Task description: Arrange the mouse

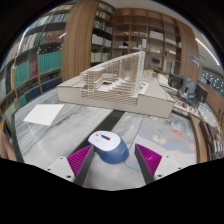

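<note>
Mouse: small blue-and-white computer mouse [108, 147] sits on the pale marbled tabletop [60, 135], between the fingers.
Gripper: hand-held gripper [112, 160] spread open, magenta pads [80, 160] flanking it with gaps.
Axis: apparently slanted left-away.

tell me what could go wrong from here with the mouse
The mouse stands between the open fingers of the hand-held gripper, gaps at both sides; closing off-centre could nudge it askew. Its rounded shell might slip from the pads. Pushing forward risks bumping the architectural model beyond.
</note>
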Available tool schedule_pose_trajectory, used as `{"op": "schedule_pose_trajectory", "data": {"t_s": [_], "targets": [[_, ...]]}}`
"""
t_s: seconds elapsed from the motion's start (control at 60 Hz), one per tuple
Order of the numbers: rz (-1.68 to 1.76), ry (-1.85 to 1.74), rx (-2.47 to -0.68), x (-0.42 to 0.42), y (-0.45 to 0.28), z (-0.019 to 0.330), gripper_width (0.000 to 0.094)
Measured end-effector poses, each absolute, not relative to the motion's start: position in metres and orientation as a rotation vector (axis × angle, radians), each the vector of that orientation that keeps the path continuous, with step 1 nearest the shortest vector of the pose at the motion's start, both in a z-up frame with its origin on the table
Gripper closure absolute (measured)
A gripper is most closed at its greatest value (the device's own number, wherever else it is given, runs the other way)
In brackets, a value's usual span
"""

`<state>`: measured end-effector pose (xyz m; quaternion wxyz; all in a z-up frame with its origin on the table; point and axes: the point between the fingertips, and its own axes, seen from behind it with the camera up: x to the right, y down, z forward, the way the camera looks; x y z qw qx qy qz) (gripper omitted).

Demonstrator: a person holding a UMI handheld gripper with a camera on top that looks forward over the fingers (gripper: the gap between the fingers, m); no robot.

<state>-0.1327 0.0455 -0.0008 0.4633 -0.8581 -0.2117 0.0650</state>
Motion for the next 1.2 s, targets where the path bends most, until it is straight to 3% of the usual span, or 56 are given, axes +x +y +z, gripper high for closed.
{"op": "schedule_pose_trajectory", "data": {"t_s": [0.25, 0.267, 0.35, 0.567, 0.7, 0.8, 1.0, 1.083, 1.1, 1.167, 1.2], "targets": [[0.143, -0.512, -2.122, -0.148, 0.102, -0.006, 0.0103], [0.148, -0.509, -2.126, -0.148, 0.104, -0.007, 0.0114], [0.201, -0.479, -2.155, -0.159, 0.108, -0.012, 0.0396], [0.175, -0.398, -2.156, -0.165, 0.107, -0.009, 0.0519], [0.087, -0.22, -2.045, -0.117, 0.136, 0.051, 0.0551], [-0.035, 0.011, -2.023, -0.034, 0.15, 0.067, 0.0553], [-0.043, 0.139, -2.168, 0.034, 0.132, 0.001, 0.0531], [-0.066, 0.078, -2.143, 0.041, 0.133, -0.003, 0.0408], [-0.077, 0.069, -2.159, 0.043, 0.131, -0.006, 0.0315], [-0.05, 0.059, -2.198, 0.041, 0.121, -0.007, 0.0174], [-0.004, 0.068, -2.193, 0.037, 0.116, -0.002, 0.0174]]}}
